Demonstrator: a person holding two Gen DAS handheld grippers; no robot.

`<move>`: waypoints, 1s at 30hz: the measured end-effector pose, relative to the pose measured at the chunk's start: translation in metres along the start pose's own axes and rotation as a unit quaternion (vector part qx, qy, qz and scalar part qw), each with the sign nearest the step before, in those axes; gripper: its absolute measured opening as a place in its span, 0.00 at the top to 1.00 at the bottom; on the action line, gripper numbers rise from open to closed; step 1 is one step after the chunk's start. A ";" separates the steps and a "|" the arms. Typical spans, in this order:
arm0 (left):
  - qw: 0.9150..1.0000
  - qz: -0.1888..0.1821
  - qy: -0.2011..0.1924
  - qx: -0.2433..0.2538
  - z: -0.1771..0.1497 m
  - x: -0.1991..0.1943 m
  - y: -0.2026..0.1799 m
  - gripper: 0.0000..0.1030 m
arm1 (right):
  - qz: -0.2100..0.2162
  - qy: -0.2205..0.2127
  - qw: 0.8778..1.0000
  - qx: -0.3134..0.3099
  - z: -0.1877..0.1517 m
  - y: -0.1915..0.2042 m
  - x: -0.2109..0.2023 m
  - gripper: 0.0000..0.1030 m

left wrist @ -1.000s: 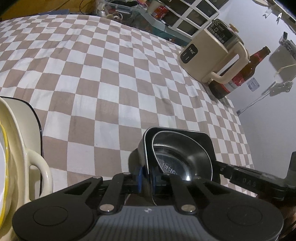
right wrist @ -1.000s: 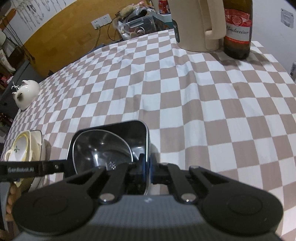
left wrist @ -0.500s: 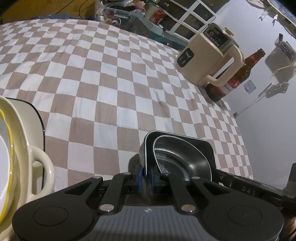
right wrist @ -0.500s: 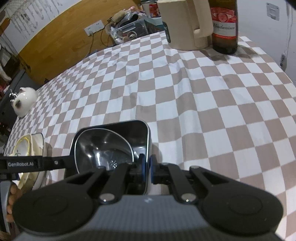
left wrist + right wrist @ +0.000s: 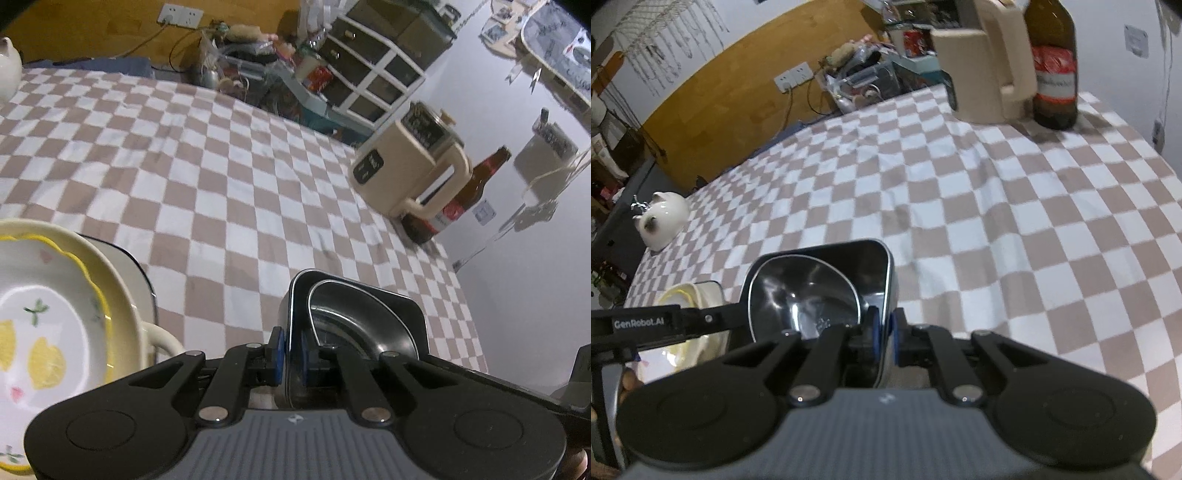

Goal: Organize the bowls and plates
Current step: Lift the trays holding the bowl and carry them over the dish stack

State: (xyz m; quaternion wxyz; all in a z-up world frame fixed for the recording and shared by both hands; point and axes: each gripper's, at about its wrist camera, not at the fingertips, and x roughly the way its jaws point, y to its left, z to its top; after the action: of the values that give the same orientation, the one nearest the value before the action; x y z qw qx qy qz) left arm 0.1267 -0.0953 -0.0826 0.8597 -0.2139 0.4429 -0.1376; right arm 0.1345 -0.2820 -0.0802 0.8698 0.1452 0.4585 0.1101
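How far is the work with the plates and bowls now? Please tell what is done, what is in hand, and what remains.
Done: the lemon plate lies nested in the cream handled dish. In hand: the left gripper and the right gripper each clamp a wall of the dark square tray, with the steel bowl inside it. Left: setting this pair down in its place, likely by the cream stack.

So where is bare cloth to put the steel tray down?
Bare checkered cloth lies ahead of the steel tray, up to the kettle and bottle. Crowded at left: stacked plates.
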 end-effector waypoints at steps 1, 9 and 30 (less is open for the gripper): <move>1.000 -0.001 -0.004 -0.001 0.002 -0.004 0.003 0.92 | 0.000 -0.004 1.000 -0.003 0.001 0.006 -0.002 0.92; 1.000 0.001 -0.021 -0.009 0.013 -0.042 0.040 0.92 | 0.004 -0.020 1.000 -0.015 0.008 0.053 -0.003 0.92; 0.997 0.024 -0.050 -0.045 0.028 -0.127 0.155 0.93 | 0.036 -0.004 0.998 -0.044 0.000 0.165 0.039 0.91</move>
State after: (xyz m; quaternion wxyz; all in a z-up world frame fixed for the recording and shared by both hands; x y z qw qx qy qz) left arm 0.0849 0.1004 -0.0550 0.8736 -0.2480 0.4097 -0.0863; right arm 0.1463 -0.1155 -0.0513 0.8727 0.1233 0.4442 0.1609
